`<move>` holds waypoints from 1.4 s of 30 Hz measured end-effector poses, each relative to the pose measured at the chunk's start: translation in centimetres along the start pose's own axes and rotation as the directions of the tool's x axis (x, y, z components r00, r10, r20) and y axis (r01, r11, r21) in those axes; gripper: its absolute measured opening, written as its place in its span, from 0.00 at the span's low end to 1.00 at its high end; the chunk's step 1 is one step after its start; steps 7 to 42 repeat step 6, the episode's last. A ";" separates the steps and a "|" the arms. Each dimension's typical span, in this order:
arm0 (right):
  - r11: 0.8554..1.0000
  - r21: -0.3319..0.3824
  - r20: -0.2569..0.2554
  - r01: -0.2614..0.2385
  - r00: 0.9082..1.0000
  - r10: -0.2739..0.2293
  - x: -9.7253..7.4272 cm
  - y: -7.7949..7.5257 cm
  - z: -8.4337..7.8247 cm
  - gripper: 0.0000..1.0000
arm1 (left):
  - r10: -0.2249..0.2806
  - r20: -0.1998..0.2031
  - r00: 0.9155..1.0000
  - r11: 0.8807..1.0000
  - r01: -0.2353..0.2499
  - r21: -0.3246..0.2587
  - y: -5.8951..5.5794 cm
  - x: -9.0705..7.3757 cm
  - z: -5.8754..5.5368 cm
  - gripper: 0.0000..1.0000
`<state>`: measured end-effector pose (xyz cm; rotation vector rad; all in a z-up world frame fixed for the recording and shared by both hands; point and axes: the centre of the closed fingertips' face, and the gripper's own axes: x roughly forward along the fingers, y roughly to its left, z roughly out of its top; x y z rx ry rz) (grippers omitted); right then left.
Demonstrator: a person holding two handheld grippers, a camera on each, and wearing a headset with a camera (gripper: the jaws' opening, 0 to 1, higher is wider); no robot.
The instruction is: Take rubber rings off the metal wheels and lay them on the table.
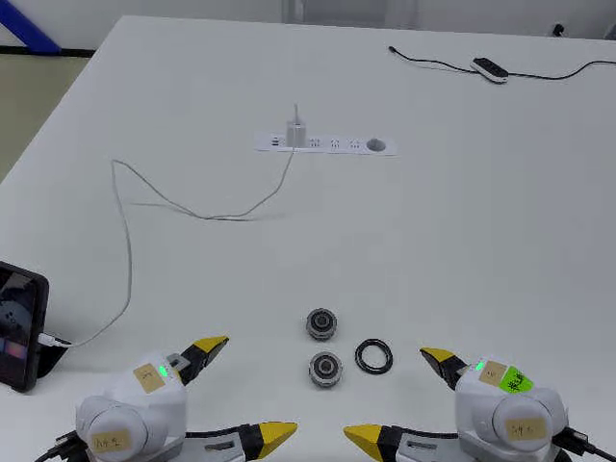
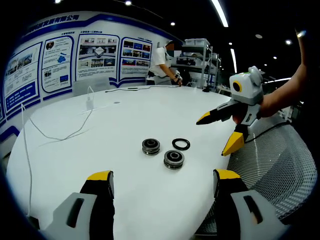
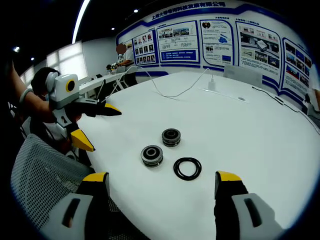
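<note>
A broad white table [image 1: 481, 221] stretches away from the viewer; at its near edge two hand-held grippers with yellow-tipped jaws point inward toward each other. The left gripper [image 1: 243, 390] sits at the bottom left with its jaws spread wide and nothing between them; the right gripper [image 1: 402, 397] sits at the bottom right, its jaws likewise spread wide and empty. A dark phone [image 1: 19, 322] lies at the left edge of the table, with a thin white cable [image 1: 125, 226] looping from it up to a white charger [image 1: 296, 130] plugged into a white power strip [image 1: 332, 145] farther back; a black cable with a small inline controller [image 1: 490, 68] lies near the far right corner. Between the two grippers, close to the viewer, stand two small metal wheels with dark rims: the farther wheel [image 1: 321, 323] and the nearer wheel [image 1: 326, 369], near each other but apart. A loose black rubber ring [image 1: 373, 355] lies flat on the table just right of the nearer wheel, touching neither wheel nor gripper.
</note>
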<state>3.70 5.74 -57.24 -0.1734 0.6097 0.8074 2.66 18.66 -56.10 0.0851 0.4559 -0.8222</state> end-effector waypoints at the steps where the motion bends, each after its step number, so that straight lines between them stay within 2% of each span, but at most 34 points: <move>1: 1.000 0.002 -0.002 -0.001 1.000 0.001 0.0 0.0 -0.1 0.88 | -0.002 -0.001 1.000 1.000 0.002 -0.003 -0.1 0.0 0.0 0.83; 42: 1.000 0.005 -0.004 -0.001 1.000 0.001 0.1 0.0 -0.1 0.88 | 0.003 -0.005 1.000 1.000 -0.003 -0.002 0.1 -0.1 -0.1 0.83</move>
